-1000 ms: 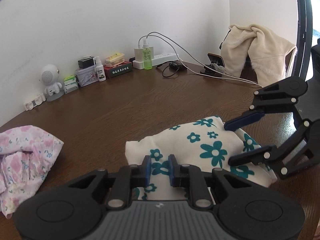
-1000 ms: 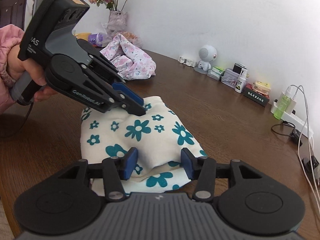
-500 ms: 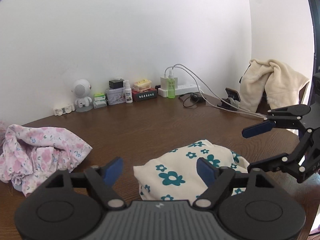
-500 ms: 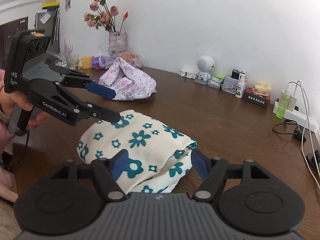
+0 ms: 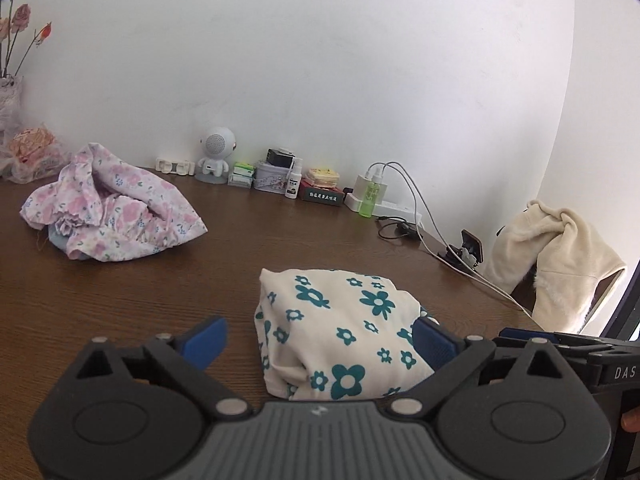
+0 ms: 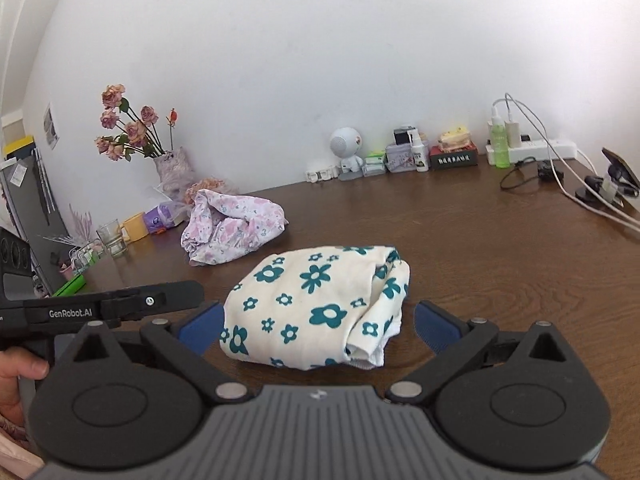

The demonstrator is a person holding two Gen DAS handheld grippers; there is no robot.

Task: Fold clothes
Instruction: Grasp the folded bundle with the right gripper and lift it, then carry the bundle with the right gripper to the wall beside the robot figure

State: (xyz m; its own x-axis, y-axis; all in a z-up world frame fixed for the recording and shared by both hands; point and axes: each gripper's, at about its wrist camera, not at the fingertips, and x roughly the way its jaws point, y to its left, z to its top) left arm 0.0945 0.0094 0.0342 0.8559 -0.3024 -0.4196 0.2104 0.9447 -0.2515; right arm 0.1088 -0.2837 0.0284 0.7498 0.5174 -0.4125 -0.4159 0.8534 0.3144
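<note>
I have the cream garment with teal flowers (image 6: 320,308) lying folded into a thick bundle on the brown tabletop (image 6: 480,248), straight ahead of both tools. My right gripper (image 6: 316,326) has its blue fingers (image 6: 434,330) spread wide and still opening; the bundle lies between them but neither pad presses on it. My left gripper (image 5: 320,338) is the same: fingers (image 5: 204,340) far apart and opening, the bundle sitting toward its 3 o'clock finger, with no grip on the cloth. In the right wrist view the left tool's black body comes in at 9 o'clock, a hand (image 6: 18,380) wrapped round its handle. A second garment, pink-flowered and crumpled (image 6: 232,228), sits at about 11 o'clock from the folded one, well apart from it. Along the wall at 12 o'clock stand a small white robot figure (image 6: 346,152), little boxes and bottles, and a power strip (image 6: 532,148) with cables. A vase of dried roses (image 6: 172,164) stands at 10 o'clock
</note>
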